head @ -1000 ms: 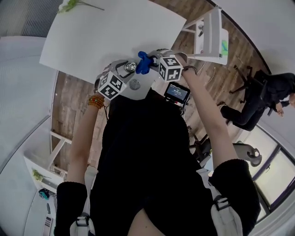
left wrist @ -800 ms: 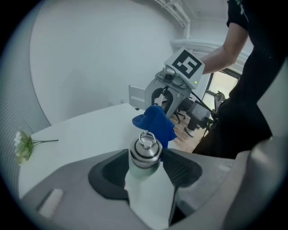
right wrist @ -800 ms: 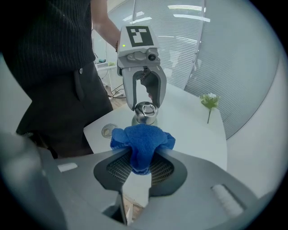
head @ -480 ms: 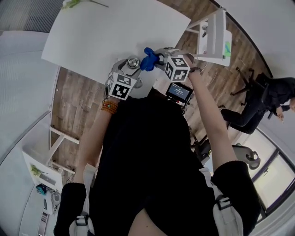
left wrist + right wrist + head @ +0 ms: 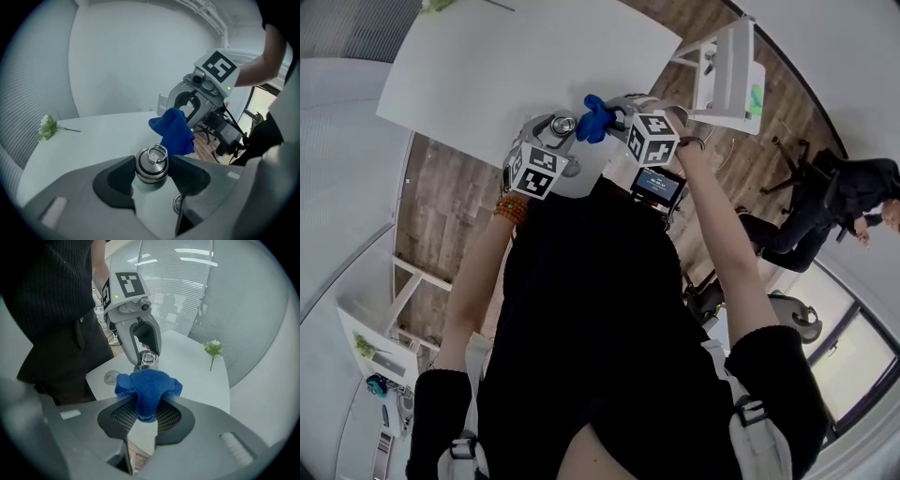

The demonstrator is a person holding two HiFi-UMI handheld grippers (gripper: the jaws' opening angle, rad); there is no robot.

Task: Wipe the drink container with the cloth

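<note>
Now | L claw (image 5: pixel 152 165) clamped on bottle (image 5: pixel 150 173) | R claw (image 5: pixel 146 405) pinching blue cloth (image 5: pixel 147 384)

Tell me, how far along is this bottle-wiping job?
Done: both things are picked up. The left gripper clamps the steel bottle just under its cap, and the right gripper pinches the blue cloth. In hand: the cloth is held right by the bottle's top, though contact cannot be confirmed. Left: probably most of the rubbing over the bottle's body, then setting both down.
</note>
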